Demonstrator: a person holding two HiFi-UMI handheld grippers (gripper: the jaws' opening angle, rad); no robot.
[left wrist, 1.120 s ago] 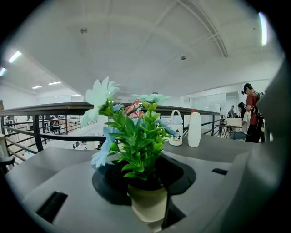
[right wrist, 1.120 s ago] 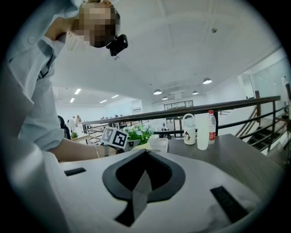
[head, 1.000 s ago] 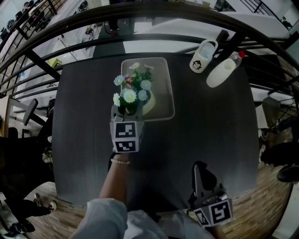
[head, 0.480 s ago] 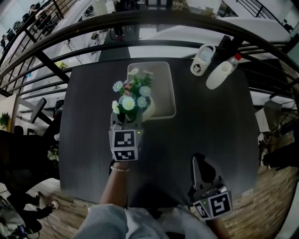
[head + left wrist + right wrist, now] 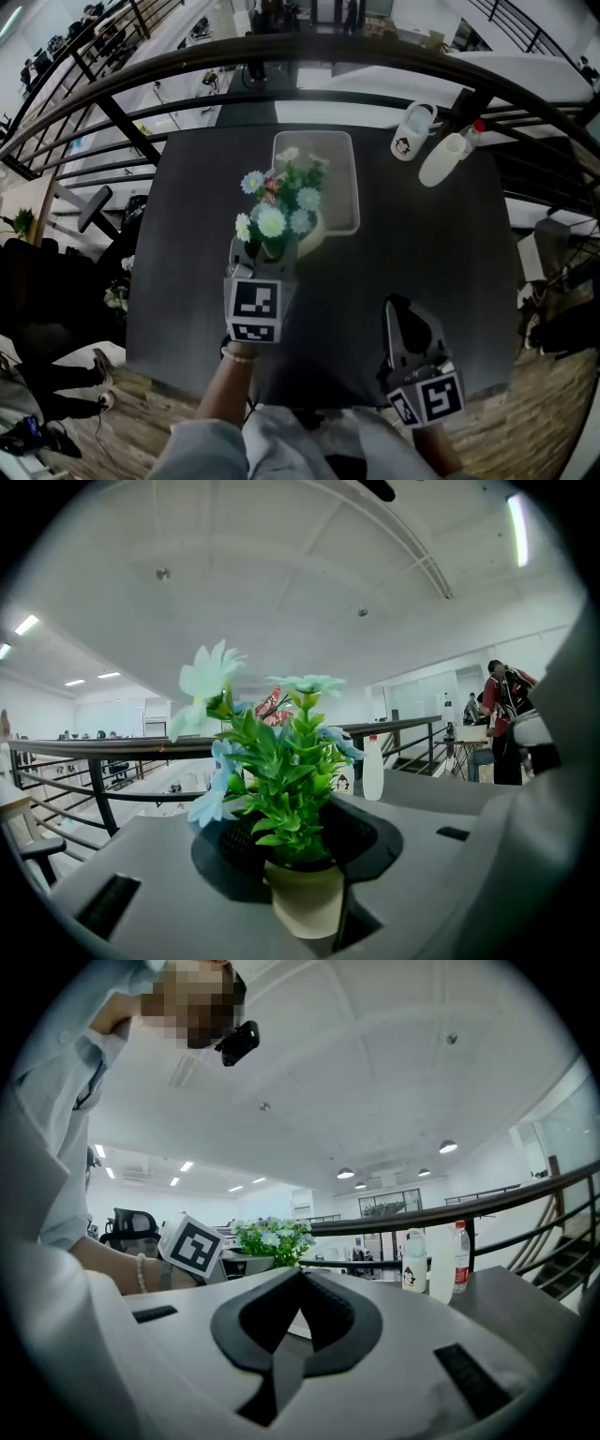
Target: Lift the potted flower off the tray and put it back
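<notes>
The potted flower [image 5: 275, 208], pale blue and white blooms in a cream pot [image 5: 305, 902], hangs above the dark table at the front left corner of the grey tray [image 5: 339, 156]. My left gripper [image 5: 266, 253] is shut on the pot, and its jaws clamp the pot's sides in the left gripper view [image 5: 305, 878]. My right gripper [image 5: 409, 317] hovers near the table's front right, shut and empty, its black pads meeting at the tips [image 5: 301, 1271]. In the right gripper view the flower [image 5: 275, 1236] shows to the left, beside the left gripper's marker cube [image 5: 192, 1246].
A white cup with a cartoon face [image 5: 412, 131] and a white bottle [image 5: 444, 157] stand at the table's far right, with a red-capped bottle [image 5: 478, 127] beside them. A dark metal railing [image 5: 187, 80] curves round the far side. The table's front edge is close to the person.
My left gripper has come up and back toward the person with the pot in it, so the pot has left the tray's floor. The right gripper has risen slightly.
</notes>
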